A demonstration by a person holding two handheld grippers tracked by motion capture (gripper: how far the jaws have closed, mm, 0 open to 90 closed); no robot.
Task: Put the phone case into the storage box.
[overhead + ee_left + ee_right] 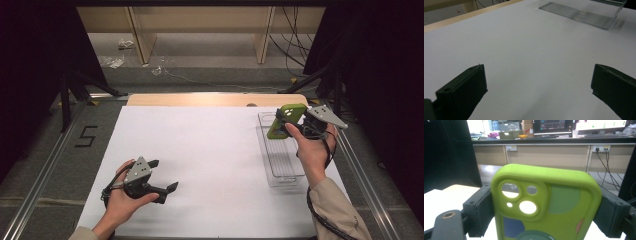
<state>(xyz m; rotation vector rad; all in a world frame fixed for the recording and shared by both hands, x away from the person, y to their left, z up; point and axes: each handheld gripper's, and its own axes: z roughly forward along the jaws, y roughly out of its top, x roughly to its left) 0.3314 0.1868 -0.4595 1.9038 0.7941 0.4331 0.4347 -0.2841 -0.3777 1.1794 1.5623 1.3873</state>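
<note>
Right gripper view shows the right gripper [544,217] clamping the green phone case [546,205] by its sides — raised above the clear tray [280,165], probably for placing; the left gripper [162,177] rests open.

White rectangular sheet [200,150]: lying flat, covering a light wooden tabletop [215,99] that is showing beyond the sheet's far edge. Clear ribbed plastic tray [285,167]: sitting on the sheet's right part. Black painted numeral five [86,136]: lying on grey floor left of the sheet. Black cables [292,45]: hanging beyond the sheet's far right corner.
</note>
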